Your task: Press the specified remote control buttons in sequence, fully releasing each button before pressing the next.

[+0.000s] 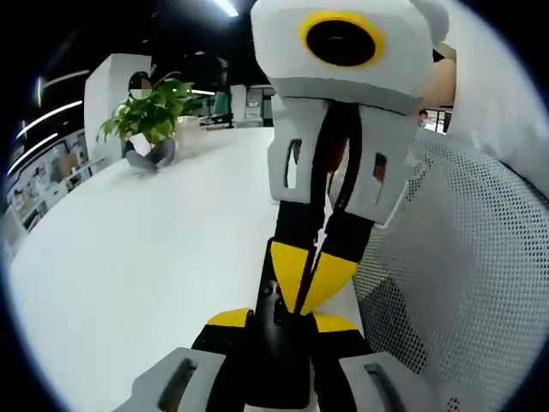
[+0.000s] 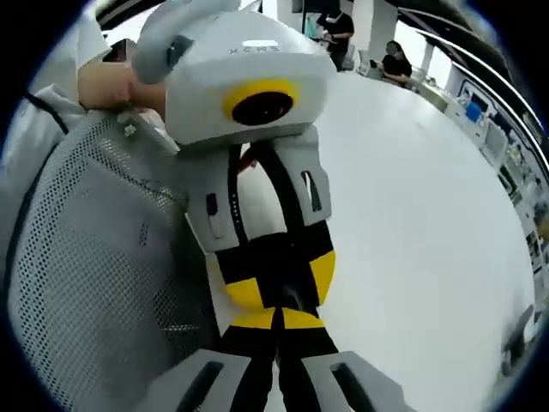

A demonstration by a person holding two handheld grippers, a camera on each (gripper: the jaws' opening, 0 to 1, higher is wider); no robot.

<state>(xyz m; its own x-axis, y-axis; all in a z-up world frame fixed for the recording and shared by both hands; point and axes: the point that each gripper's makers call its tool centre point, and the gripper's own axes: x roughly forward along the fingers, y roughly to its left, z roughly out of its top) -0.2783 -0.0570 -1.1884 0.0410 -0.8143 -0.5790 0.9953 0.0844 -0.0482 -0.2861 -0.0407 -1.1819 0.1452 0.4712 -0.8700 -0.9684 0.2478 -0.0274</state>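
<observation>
1. Your left gripper (image 1: 279, 322) clamps its jaws on the sides of the black remote control (image 1: 276, 360), which runs forward between its yellow fingertips (image 1: 230, 318).
2. In the left gripper view, a potted plant (image 1: 147, 120) stands far ahead and to the left of that gripper on the white table (image 1: 154, 257).
3. Your right gripper (image 1: 306, 287) comes down from ahead. Its yellow tips are pinched together with nothing between them and touch the remote's top face.
4. A mesh chair back (image 1: 463, 283) lies to the right of both grippers.
5. In the right gripper view, the right gripper (image 2: 279, 319) meets the left gripper (image 2: 283, 283) at the remote (image 2: 276, 257), with the mesh (image 2: 94, 257) to its left and the table (image 2: 429, 215) to its right.
</observation>
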